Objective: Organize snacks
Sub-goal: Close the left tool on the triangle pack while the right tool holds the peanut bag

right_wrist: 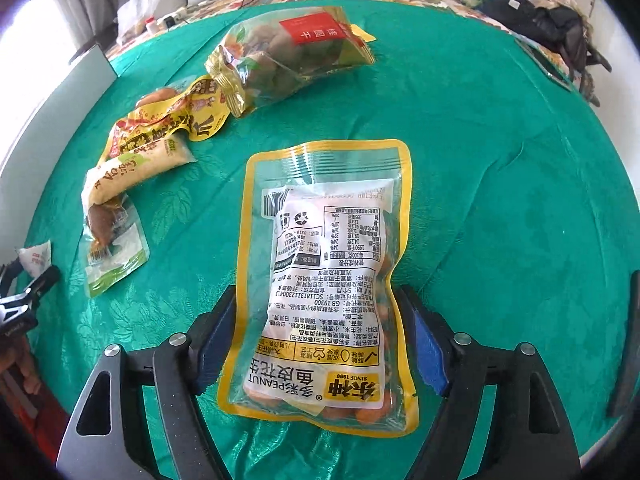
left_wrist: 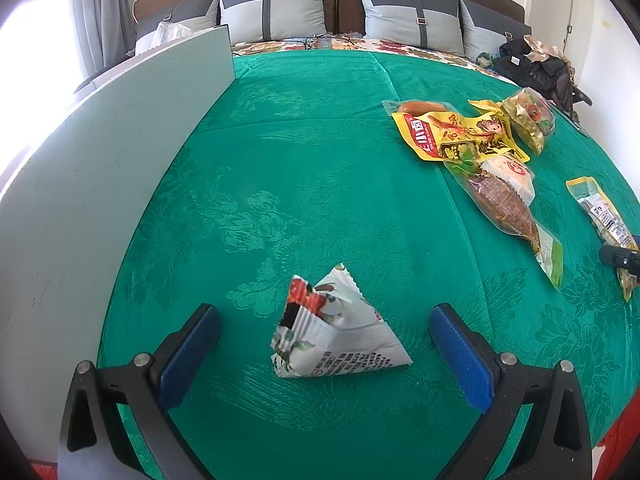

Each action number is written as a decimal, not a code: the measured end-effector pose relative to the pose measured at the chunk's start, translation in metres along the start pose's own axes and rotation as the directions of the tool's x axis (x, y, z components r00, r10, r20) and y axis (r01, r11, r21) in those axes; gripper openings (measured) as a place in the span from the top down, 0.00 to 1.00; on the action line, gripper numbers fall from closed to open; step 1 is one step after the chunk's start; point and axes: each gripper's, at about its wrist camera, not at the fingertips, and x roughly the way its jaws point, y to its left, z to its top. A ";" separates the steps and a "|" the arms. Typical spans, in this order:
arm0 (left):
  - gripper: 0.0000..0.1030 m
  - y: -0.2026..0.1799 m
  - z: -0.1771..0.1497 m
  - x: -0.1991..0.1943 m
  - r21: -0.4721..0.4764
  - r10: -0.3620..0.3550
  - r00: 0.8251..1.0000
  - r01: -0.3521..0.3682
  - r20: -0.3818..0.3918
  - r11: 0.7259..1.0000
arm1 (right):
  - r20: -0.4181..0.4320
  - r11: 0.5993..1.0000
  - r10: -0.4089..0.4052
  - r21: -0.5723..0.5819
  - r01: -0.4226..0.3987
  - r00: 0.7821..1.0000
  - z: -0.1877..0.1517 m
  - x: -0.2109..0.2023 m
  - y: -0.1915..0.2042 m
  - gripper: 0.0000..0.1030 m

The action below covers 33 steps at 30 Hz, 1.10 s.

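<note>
here my right gripper (right_wrist: 316, 344) straddles the peanut bag (right_wrist: 324, 280); the bag's lower half lies between my two blue pads, its top stretching away toward twelve o'clock; the pads sit right at its yellow edges, and i cannot tell whether they press it or merely flank it; my left gripper (left_wrist: 324, 340) stands released, jaws wide, with the small white packet (left_wrist: 336, 328) lying loose between the fingers, clear of both pads; everything rests on the green bedspread (left_wrist: 320, 160), a damask weave with a raised floral pattern; the peanut bag is flat, glossy clear plastic with a yellow border and a white printed label; the white packet is crumpled into a pyramid shape with serrated seams; from my left wrist, a heap of snacks (left_wrist: 480, 152) lies at about two o'clock, shiny yellow and clear wrappers overlapping, roughly five of them; a pale grey board (left_wrist: 100, 180) stands upright at nine o'clock; four grey cushions line the headboard at twelve.
</note>
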 end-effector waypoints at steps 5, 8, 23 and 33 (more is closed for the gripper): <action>0.00 0.001 -0.003 -0.003 0.016 -0.015 1.000 0.015 -0.013 1.000 | 0.115 0.999 -0.038 0.007 0.037 0.993 -0.014 -0.001 0.007 0.08; 0.00 0.003 -0.004 -0.005 0.028 -0.030 0.998 0.032 -0.047 0.999 | 0.173 0.999 -0.034 0.010 0.033 0.984 -0.020 -0.001 0.010 0.06; 0.01 0.010 -0.005 -0.014 0.074 -0.153 0.981 0.162 -0.116 0.984 | 0.173 0.999 -0.032 0.008 0.031 0.984 -0.017 0.002 0.007 0.05; 0.18 0.014 -0.001 -0.014 0.053 -0.150 0.987 0.153 -0.065 0.987 | 0.173 0.999 -0.032 0.007 0.031 0.984 -0.018 0.002 0.008 0.05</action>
